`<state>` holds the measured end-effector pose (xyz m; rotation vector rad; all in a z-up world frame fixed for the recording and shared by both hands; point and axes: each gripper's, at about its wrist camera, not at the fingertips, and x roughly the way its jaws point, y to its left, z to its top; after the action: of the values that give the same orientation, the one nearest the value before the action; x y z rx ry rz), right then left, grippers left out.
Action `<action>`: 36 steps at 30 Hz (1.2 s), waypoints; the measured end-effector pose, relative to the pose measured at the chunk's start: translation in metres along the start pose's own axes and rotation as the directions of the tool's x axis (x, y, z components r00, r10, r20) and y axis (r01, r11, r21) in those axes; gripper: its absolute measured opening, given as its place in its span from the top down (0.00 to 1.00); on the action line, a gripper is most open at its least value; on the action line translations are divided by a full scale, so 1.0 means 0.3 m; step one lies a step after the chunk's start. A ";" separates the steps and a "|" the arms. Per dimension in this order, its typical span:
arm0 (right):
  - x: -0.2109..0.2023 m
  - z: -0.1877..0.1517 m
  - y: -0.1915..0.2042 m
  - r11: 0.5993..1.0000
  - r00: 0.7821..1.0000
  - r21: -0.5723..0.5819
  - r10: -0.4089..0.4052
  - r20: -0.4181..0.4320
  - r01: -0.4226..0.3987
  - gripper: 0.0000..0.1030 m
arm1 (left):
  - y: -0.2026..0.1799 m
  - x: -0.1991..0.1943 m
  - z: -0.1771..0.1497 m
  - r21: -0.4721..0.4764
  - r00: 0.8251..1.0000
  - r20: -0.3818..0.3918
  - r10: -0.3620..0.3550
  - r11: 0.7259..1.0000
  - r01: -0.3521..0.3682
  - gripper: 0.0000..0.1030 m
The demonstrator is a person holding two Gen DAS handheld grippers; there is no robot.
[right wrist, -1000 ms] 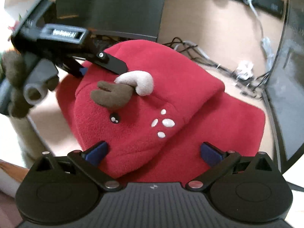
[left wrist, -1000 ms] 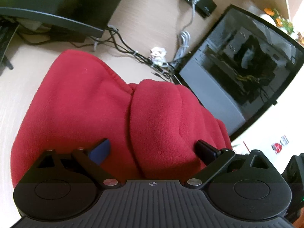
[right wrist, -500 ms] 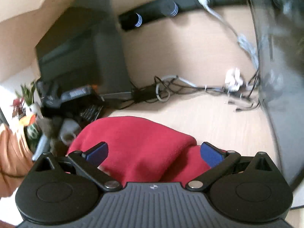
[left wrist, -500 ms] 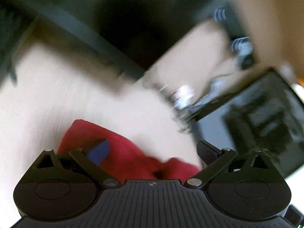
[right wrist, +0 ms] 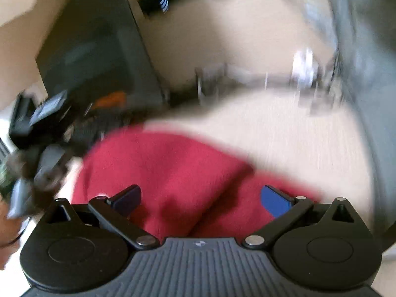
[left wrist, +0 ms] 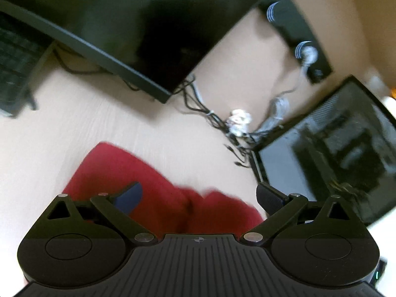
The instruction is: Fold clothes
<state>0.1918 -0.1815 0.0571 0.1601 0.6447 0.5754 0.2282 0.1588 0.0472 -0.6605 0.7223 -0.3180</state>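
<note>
A red fleece garment (left wrist: 138, 175) lies folded on the pale wooden desk (left wrist: 74, 128). In the left wrist view it shows low in the frame, partly hidden behind my left gripper (left wrist: 198, 198), which is open above its near part with nothing between the fingers. The right wrist view is blurred. There the same red garment (right wrist: 178, 168) spreads below my right gripper (right wrist: 200, 199), also open and holding nothing. At the left edge of that view the left gripper (right wrist: 37, 128) appears as a dark blur in a person's hand.
A dark monitor (left wrist: 111, 19) stands at the back of the desk, and a second dark screen (left wrist: 329, 153) at the right. A tangle of cables (left wrist: 222, 121) lies between them. A black power strip (left wrist: 294, 32) sits on the wall. A keyboard (left wrist: 12, 66) is at far left.
Both grippers have pulled back and tilted up from the garment, so much less red fleece shows. The reindeer face seen earlier is out of view. Both stay open.
</note>
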 end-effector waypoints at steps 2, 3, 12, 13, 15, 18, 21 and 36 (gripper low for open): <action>-0.019 0.033 0.026 0.995 0.996 -0.082 -0.059 0.062 0.064 0.00 | -0.025 -0.057 -0.070 -0.011 1.000 -0.025 -0.005 1.000 0.005 0.02; -0.028 0.050 0.039 0.988 0.992 -0.122 -0.086 0.095 0.097 0.00 | -0.031 -0.062 -0.113 -0.030 0.998 -0.055 -0.012 0.999 0.010 0.02; 0.305 0.054 -0.052 0.983 0.960 -0.084 -0.179 -0.213 0.164 0.00 | -0.021 -0.032 -0.403 -0.163 0.979 -0.200 0.030 0.985 -0.063 0.02; 0.308 0.049 -0.041 0.986 0.960 -0.055 -0.166 -0.225 0.157 0.00 | -0.002 -0.039 -0.396 -0.183 0.984 -0.175 0.036 0.981 -0.068 0.02; 0.314 0.038 -0.018 0.990 0.959 0.003 -0.139 -0.248 0.144 0.00 | 0.026 -0.085 -0.374 -0.172 0.987 -0.124 0.098 0.978 -0.119 0.02; 0.358 -0.002 0.101 0.994 0.960 0.058 -0.079 -0.269 0.098 0.00 | 0.080 -0.185 -0.339 -0.091 0.973 -0.055 0.226 0.969 -0.230 0.01; 0.406 -0.052 0.269 0.997 0.972 0.009 -0.070 -0.225 0.074 0.00 | 0.176 -0.288 -0.294 -0.063 0.952 0.006 0.306 0.950 -0.305 0.01; 0.541 0.120 0.445 0.905 0.892 -0.151 0.342 -0.297 -0.398 0.00 | 0.322 -0.598 -0.168 -0.239 0.938 0.126 0.324 0.927 -0.288 0.01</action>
<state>0.2583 0.0205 0.0428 0.0072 0.8146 1.0452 0.0694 0.2959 0.0463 -0.7581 0.6960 0.1070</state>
